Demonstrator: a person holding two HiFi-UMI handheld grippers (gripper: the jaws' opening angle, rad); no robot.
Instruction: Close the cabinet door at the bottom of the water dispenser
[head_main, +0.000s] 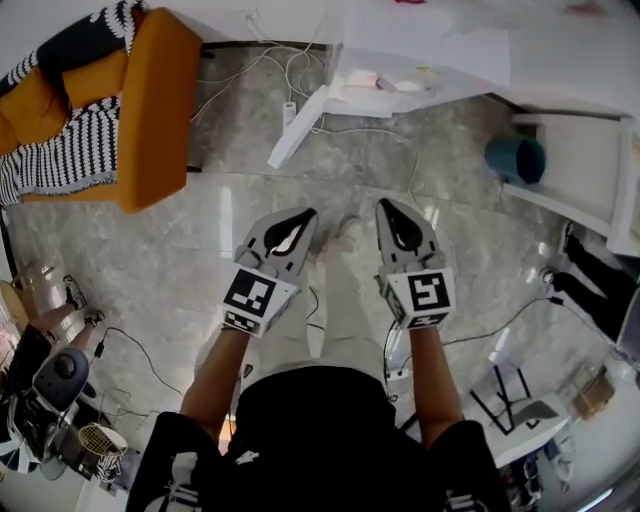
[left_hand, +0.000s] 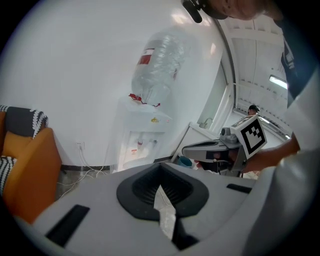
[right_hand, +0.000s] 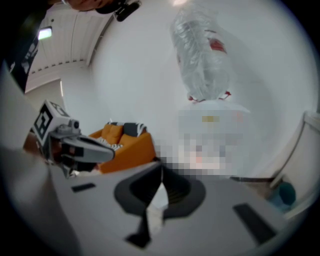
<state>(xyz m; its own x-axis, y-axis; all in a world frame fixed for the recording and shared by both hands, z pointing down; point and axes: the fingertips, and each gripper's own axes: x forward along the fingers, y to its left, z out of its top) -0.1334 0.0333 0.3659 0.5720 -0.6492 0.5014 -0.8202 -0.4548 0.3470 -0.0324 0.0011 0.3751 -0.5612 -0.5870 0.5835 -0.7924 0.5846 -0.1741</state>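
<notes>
- Head view: overhead, steeply down on left gripper (head_main: 303, 216) and right gripper (head_main: 386, 206), close.
- Left gripper view: along its own jaws; water dispenser (left_hand: 141, 136) ahead of the tongs, well apart.
- Right gripper view: same heading; both share water dispenser, orange sofa (right_hand: 122, 142).

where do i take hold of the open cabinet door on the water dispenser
Likely the cabinet door at its free end, farthest from the water dispenser: it juts over the floor as a thin slab. Come from the orange sofa side, against its flat face.

Bottle (left_hand: 160, 65) atop dispenser (left_hand: 141, 134), sofa (left_hand: 31, 172) to left
</notes>
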